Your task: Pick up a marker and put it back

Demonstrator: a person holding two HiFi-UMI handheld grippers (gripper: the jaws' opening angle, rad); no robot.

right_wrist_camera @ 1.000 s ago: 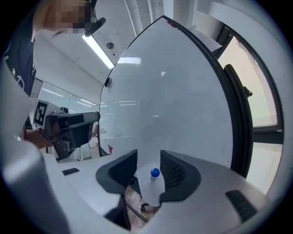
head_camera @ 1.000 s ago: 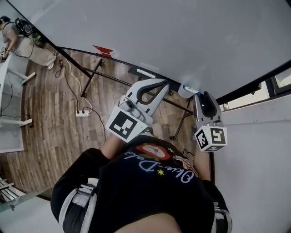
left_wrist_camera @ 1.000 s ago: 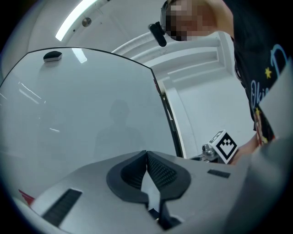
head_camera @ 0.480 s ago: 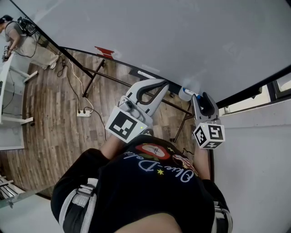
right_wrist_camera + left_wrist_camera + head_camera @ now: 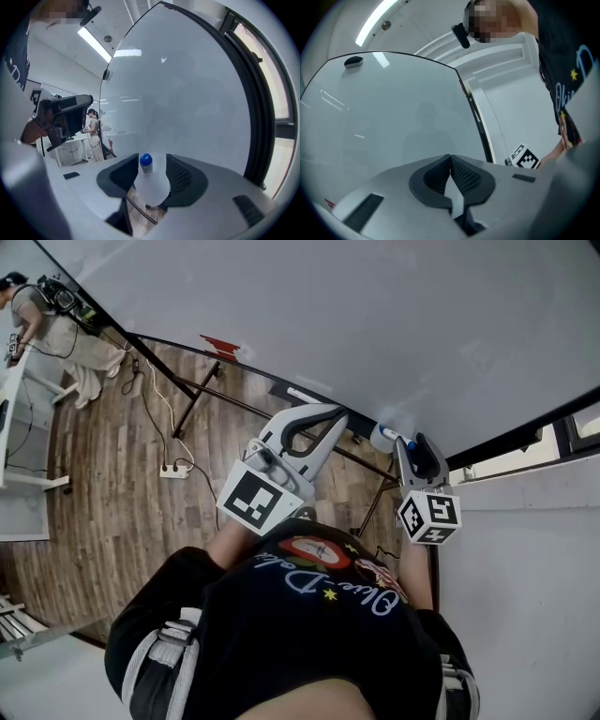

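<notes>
Right gripper view: marker between hand-held gripper jaws, just opened.

wood floor | whiteboard (black frame) | window at right | ceiling strip light

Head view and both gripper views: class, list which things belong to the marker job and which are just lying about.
Job: blue-capped marker; whiteboard; right tongs, which have just been opening, marker between them ungripped.
Lying about: power strip; red object by the board; desk.
</notes>
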